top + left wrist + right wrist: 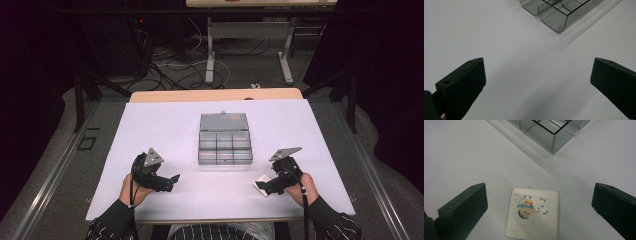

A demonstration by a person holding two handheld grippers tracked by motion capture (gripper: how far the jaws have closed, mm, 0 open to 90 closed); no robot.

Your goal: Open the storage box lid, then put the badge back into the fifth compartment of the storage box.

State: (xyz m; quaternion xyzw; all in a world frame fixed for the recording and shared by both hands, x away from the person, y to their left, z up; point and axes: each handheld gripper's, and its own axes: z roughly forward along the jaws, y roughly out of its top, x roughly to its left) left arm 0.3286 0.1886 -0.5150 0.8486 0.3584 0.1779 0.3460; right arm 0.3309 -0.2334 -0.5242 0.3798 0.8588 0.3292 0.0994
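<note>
Now | right gripper (539,207) jaws spread wide, card (532,213) flat on table (150,130) between them, near box (224,138) | left gripper (537,85) jaws apart, nothing held | thin card: an edge should be tipped up before closing, judged.

The high view looks forward and down over the whole counter (150,125) from its near edge, while each claw's camera sits low and close, both facing the grey compartment box (225,139) they share.
</note>
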